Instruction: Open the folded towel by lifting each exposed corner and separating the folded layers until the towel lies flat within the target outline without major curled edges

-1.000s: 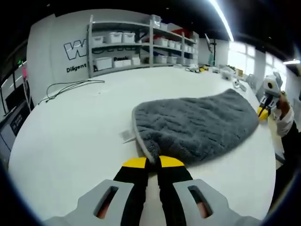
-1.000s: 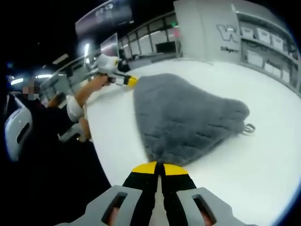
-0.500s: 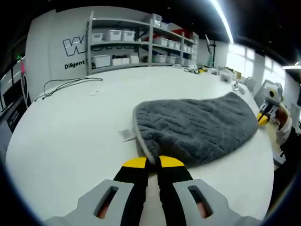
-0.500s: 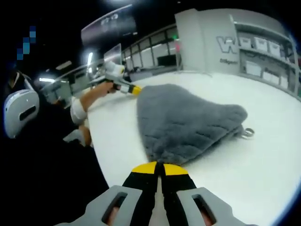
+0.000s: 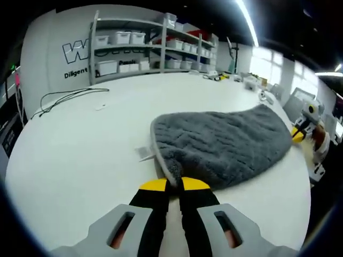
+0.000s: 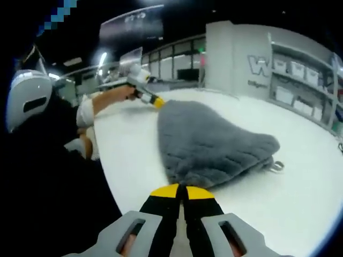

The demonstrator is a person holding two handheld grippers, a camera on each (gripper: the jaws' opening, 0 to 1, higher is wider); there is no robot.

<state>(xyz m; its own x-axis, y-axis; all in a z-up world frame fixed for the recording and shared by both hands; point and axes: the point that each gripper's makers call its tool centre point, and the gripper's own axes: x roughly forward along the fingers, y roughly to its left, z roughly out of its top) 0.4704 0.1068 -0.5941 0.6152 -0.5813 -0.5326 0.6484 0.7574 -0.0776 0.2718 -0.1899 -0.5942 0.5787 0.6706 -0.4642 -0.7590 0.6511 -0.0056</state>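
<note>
Left gripper view: left gripper [image 5: 174, 184] fingers clenched on grey towel [image 5: 225, 142] corner; right gripper [image 6: 181, 191] likewise, opposite corner. Towel on white desk [image 5: 80, 139], stretched between, likely for spreading flat.

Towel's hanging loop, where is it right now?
In the right gripper view, the hanging loop lies on the white table, off the right edge of the grey towel, far from both pinched corners.

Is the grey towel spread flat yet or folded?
Folded: the towel lies doubled, its bound edge curling under near the left gripper, both grippers shut on corners.
</note>
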